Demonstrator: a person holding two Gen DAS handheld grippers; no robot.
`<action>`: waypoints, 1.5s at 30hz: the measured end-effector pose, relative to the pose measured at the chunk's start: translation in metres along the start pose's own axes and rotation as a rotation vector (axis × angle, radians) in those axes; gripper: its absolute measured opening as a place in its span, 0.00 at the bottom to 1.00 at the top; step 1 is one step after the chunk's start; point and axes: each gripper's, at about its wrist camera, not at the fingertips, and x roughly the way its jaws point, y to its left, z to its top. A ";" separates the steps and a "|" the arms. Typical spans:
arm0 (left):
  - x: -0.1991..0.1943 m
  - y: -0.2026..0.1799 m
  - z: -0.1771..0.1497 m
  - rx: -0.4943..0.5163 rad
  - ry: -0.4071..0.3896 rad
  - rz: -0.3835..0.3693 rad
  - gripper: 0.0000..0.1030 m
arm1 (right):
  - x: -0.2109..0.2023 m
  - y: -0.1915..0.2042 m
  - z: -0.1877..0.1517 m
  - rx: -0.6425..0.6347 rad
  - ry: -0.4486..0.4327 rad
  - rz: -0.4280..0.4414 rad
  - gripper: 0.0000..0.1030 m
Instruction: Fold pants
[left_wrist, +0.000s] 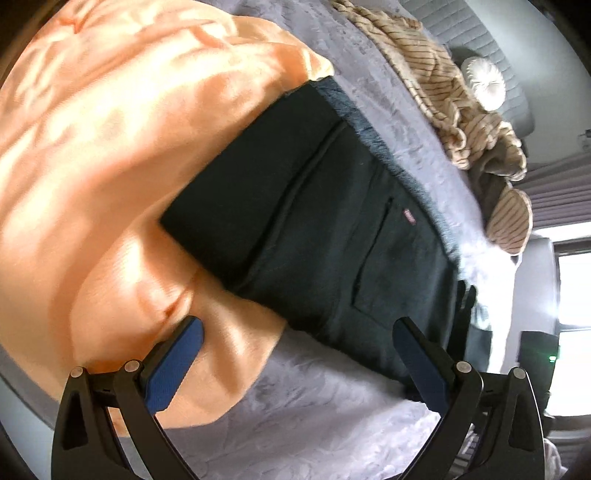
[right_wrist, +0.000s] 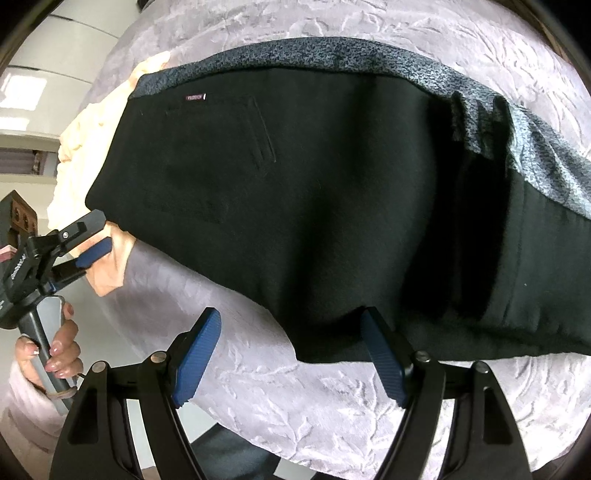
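Observation:
The black pants lie folded on the grey bed cover, fleece lining showing along the far edge and a small red label by the back pocket. They partly overlie an orange garment. My left gripper is open, hovering just short of the pants' near edge. In the right wrist view the pants fill the middle. My right gripper is open at their near edge, its right finger touching or overlapping the hem. The left gripper shows at left, beside the orange garment.
A beige striped garment is heaped at the far side of the bed, with a white round cushion behind it. A bright window is at right. The bed's edge and floor lie at lower left.

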 end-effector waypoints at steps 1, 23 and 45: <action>0.001 -0.002 0.001 0.003 0.000 -0.021 1.00 | 0.002 -0.002 0.001 0.005 -0.001 0.006 0.79; 0.020 -0.054 0.022 0.073 -0.090 -0.003 1.00 | 0.012 -0.002 -0.006 -0.009 -0.002 0.000 0.80; 0.056 -0.152 -0.039 0.751 -0.321 0.701 0.39 | -0.036 0.186 0.134 -0.413 0.130 0.126 0.81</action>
